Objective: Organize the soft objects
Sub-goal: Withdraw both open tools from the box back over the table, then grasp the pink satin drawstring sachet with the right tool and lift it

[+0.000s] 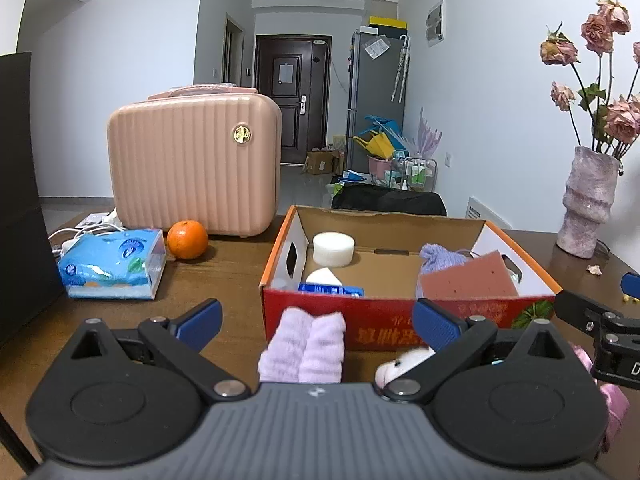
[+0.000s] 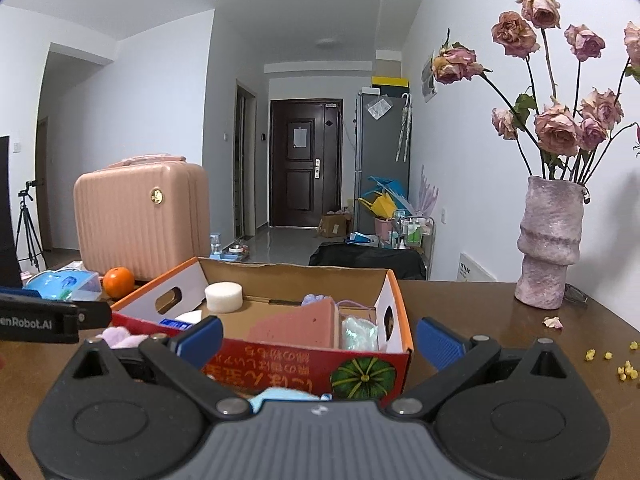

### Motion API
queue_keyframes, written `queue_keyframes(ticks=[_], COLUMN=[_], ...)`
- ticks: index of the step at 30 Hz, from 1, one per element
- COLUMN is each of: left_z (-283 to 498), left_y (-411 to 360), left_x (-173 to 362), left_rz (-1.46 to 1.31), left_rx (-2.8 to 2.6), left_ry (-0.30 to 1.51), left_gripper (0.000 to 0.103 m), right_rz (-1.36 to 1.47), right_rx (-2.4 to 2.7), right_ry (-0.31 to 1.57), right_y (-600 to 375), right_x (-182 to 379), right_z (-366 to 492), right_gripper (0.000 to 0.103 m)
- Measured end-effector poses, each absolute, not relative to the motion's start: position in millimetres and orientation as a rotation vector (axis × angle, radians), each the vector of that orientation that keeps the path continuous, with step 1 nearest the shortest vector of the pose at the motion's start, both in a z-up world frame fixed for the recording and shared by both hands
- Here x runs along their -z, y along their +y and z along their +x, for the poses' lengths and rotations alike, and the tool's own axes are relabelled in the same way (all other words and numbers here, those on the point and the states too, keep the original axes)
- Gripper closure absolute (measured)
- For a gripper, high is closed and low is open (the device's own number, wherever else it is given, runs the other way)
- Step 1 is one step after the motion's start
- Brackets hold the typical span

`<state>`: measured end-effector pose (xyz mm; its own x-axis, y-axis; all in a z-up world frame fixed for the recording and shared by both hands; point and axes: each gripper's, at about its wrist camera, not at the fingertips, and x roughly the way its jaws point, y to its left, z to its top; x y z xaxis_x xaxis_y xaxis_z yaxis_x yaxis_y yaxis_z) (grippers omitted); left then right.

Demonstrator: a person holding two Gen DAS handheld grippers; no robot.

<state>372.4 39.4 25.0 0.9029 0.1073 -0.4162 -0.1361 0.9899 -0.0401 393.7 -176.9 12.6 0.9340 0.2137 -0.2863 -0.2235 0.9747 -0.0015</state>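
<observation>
An open cardboard box (image 1: 394,318) (image 2: 402,322) sits on the brown table. Inside lie a white round sponge (image 1: 333,249) (image 2: 223,297), a red-brown sponge block (image 1: 468,282) (image 2: 296,326), a lilac knitted pouch (image 1: 440,258) and a clear bag (image 2: 359,334). A folded lilac towel (image 1: 304,346) (image 2: 116,336) rests in front of the box, between the fingers of my open left gripper (image 1: 316,320). A small white plush (image 1: 400,362) lies by its right finger. My right gripper (image 2: 318,336) hangs open before the box, above a light blue soft item (image 2: 280,395).
Left of the box are an orange (image 1: 187,239), a blue tissue pack (image 1: 114,264) and a pink hard case (image 1: 194,166). A vase of dried roses (image 2: 548,240) stands at the right, with yellow crumbs (image 2: 624,368) on the table. A pink soft thing (image 1: 612,412) lies at far right.
</observation>
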Motion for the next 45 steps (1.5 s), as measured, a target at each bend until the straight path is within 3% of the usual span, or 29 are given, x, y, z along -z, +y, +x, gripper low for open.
queue_keyframes(ticks=[26,45], left_z=[320.0,332.5], left_y=[27.9,16.5], left_x=[-1.2,9.8], left_rz=[-0.047,-0.053], left_rx=[-0.05,-0.033], left_ry=[0.478,0.527], left_gripper=[0.0,0.0], right_rz=[-0.064,-0.086], right_rx=[-0.219,-0.18], right_ry=[0.336,0.605], right_y=[-194.2,-221.3], right_x=[16.8,55.7], right_z=[322.6,388.6], right_gripper=[0.0,0.004])
